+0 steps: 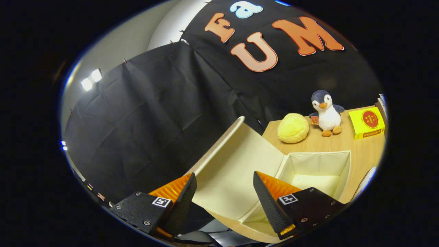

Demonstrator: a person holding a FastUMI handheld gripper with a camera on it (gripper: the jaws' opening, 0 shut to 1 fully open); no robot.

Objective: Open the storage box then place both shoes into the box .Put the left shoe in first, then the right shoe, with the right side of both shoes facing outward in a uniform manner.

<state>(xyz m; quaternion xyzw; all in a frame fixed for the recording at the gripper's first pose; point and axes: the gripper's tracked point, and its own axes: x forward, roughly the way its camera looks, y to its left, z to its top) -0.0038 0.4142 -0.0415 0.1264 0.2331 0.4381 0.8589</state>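
A cream fabric storage box [317, 164] stands on the wooden table [365, 154], just beyond my right finger. It is open and what I see of its inside is bare. Its lid [236, 154] is swung up and leans away from the box, its pale inner face turned toward me across the gap between my fingers. My gripper [224, 175] is open, the fingers wide apart and not pressing on the lid. A white curved object [367, 180], cut off at the box's right side, may be a shoe; I cannot tell.
Behind the box on the table sit a round yellow plush [293, 128], a penguin plush [325, 111] and a yellow carton [366, 122]. The black cloth wall hangs close behind the lid. The table's near edge runs under my fingers.
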